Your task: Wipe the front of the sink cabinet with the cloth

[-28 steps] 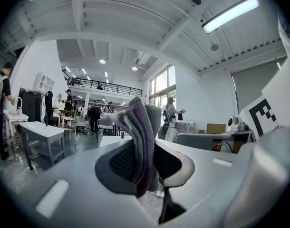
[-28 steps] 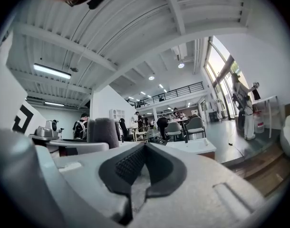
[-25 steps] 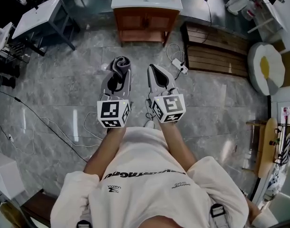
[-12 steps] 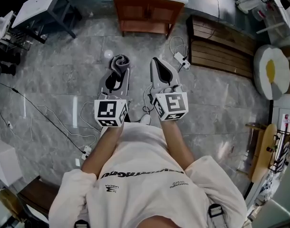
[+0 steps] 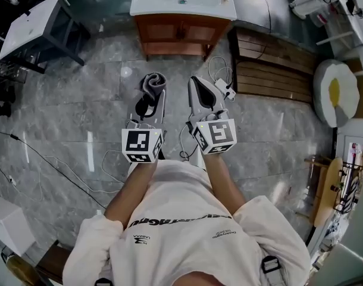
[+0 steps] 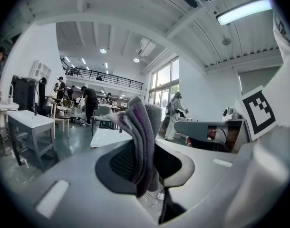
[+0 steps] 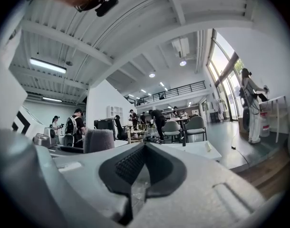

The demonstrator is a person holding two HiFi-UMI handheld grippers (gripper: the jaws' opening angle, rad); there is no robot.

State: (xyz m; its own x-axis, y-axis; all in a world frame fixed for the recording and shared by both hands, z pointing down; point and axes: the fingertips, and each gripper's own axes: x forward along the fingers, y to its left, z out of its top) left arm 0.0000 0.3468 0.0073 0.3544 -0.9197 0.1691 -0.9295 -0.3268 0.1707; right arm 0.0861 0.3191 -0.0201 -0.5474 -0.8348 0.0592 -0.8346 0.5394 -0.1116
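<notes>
From above, my pale sweatshirt (image 5: 187,219) fills 6 o'clock, with both arms reaching forward over a grey tiled floor (image 5: 80,106). My left gripper (image 5: 150,97) has its jaws clamped on a folded grey cloth (image 5: 150,81), which stands up out of the tips at about 11 o'clock, held in the air above the floor. Just beside it, my right gripper (image 5: 199,91) has its jaws closed together with nothing between them. A white power strip (image 5: 223,87) and loose cables lie on the floor near the right gripper's tip. Farther off at 12 o'clock stands the sink cabinet (image 5: 181,31), brown wood under a white basin, well apart from the cloth. A slatted wooden platform (image 5: 271,61) lies at 2 o'clock and a dark grey surface (image 5: 38,25) stands at 10 o'clock.
</notes>
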